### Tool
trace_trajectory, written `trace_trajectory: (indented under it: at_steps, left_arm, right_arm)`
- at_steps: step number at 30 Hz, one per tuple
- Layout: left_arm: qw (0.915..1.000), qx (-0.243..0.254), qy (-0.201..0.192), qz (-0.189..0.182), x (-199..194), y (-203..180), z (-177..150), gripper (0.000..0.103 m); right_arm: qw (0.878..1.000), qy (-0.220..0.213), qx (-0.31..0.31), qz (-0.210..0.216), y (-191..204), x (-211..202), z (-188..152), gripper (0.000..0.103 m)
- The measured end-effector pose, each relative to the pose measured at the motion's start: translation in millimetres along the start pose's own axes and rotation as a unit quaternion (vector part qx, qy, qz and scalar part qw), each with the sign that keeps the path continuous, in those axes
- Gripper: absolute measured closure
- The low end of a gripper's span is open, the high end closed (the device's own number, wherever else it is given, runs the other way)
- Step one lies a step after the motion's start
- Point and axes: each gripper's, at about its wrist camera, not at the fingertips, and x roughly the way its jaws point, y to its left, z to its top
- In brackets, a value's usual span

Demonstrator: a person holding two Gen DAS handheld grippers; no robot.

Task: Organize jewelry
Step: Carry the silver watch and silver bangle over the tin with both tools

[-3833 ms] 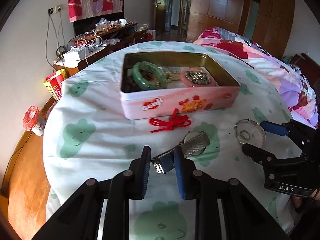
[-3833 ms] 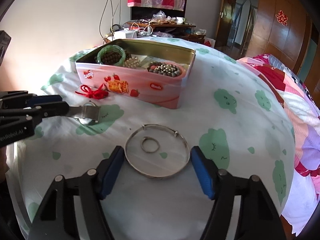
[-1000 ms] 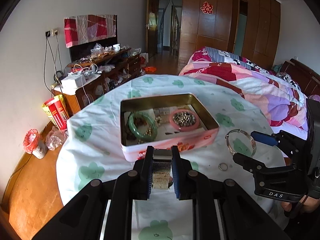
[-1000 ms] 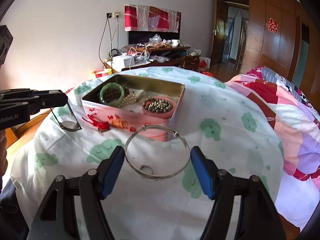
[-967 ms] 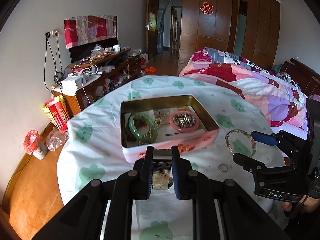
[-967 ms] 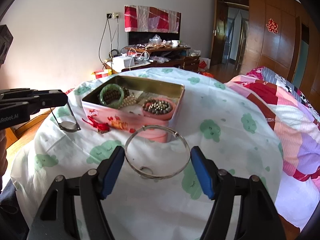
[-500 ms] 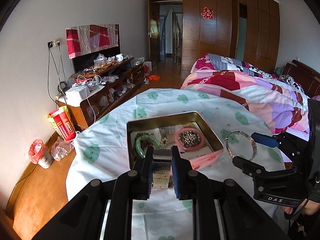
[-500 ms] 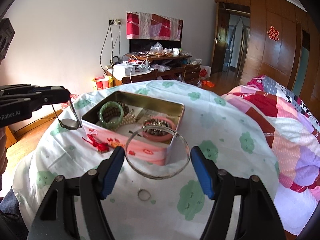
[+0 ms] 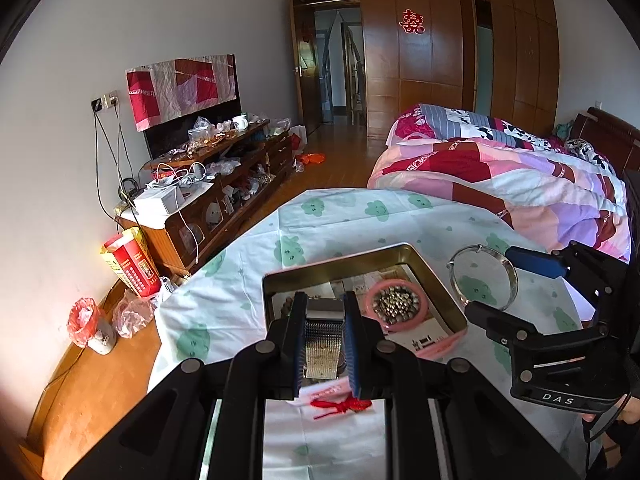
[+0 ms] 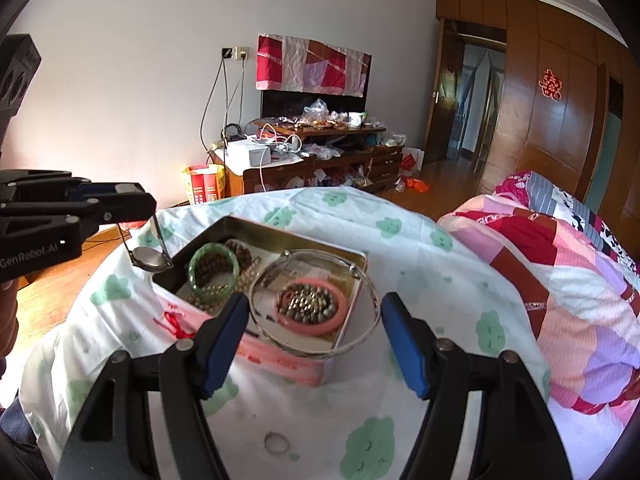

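Note:
My left gripper (image 9: 323, 340) is shut on the metal mesh band of a silver watch (image 9: 323, 344). The watch face (image 10: 151, 261) hangs below it over the left end of the pink tin box (image 10: 304, 368). My right gripper (image 10: 314, 312) is shut on a silver bangle (image 10: 260, 312) and holds it above the box's right half; the bangle (image 9: 456, 284) shows to the right in the left wrist view. The box (image 9: 440, 300) holds a green bangle (image 10: 214, 270), brown beads, and a pink ring of metal beads (image 10: 310, 310). A small silver ring (image 10: 277, 443) and a red knot cord (image 10: 172, 324) lie on the tablecloth.
The round table (image 10: 400, 248) has a white cloth with green clouds. A bed with a pink and red quilt (image 10: 560, 264) is to the right. A cluttered wooden cabinet (image 10: 304, 160) stands by the far wall. A red-bagged bin (image 9: 86, 326) sits on the floor at left.
Both grippers have risen from the table and moved forward over the tin box, carrying the watch and the silver bangle. The small ring stayed on the cloth.

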Motion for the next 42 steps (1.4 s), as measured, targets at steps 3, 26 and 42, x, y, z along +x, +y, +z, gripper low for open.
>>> trace_trajectory:
  at_steps: [3,26,42]
  left_arm:
    - [1.0000,0.004,-0.001,0.005,6.3,-0.2,7.1,0.087]
    - [0.9991,0.019,0.026,0.027,72.1,-4.0,30.2,0.087]
    - [0.9975,0.017,0.061,0.033,107.3,0.8,11.0,0.086]
  right_arm:
    - [1.000,0.000,-0.003,-0.002,-1.1,5.5,5.8,0.032]
    - [1.000,0.024,-0.012,-0.015,-7.7,68.7,17.2,0.032]
    - [0.999,0.048,-0.012,-0.019,-9.5,92.2,11.8,0.032]
